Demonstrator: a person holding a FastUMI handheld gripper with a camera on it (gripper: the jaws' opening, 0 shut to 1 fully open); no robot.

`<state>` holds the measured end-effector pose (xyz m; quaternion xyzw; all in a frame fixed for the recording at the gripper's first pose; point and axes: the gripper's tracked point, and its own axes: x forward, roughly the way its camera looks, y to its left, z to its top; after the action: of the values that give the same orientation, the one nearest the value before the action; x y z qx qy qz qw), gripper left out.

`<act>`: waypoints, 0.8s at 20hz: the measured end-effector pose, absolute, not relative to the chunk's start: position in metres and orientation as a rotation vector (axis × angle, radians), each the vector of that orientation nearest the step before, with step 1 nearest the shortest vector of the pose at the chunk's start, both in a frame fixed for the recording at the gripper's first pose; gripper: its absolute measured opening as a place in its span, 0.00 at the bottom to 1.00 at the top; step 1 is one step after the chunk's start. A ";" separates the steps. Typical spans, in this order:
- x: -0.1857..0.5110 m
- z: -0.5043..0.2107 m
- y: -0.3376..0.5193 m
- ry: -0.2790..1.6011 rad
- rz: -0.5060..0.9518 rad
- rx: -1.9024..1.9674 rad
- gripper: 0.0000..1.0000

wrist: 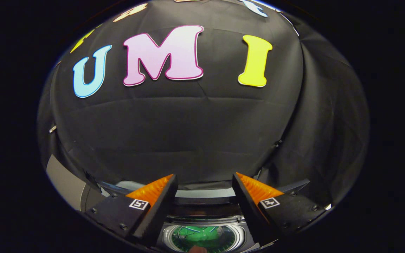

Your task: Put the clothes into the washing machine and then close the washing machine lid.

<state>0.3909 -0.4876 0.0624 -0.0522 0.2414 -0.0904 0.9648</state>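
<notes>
Most of the washing machine (202, 207) is cut off below the gripper (204, 179), and only a narrow slice of it is seen between and beneath the two fingers; its full outline cannot be made out. The raised lid (204, 192) is seen edge-on as a pale band with a dark rim, just beyond the drum opening, and its surface is largely hidden. At the near edge of the drum a small reddish shape (198, 249) is cut off and cannot be identified. To the far side of the machine from the gripper, the booth's black cloth wall (188, 133) is hung close behind the lid, with folds gathered toward the right of the machine. A grey panel (63, 182) is seen left of the machine, partly hidden by the cloth. The round drum (202, 239) is ringed by a shiny metal collar, and open room is left above it between the fingers. The clothes (199, 236) are seen inside the drum as a bright green bundle with pale streaks. The jaws are held wide apart, with nothing gripped between them, above the machine's opening.
</notes>
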 end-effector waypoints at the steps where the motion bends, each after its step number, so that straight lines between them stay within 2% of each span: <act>1: 0.391 0.063 -0.487 0.472 -0.185 -0.091 0.99; 10: 0.384 0.066 -0.486 0.432 -0.166 -0.075 1.00; 16: 0.351 0.066 -0.482 0.427 -0.153 -0.080 1.00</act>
<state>0.3508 -0.4824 0.0664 -0.0397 0.2117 -0.0756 0.9736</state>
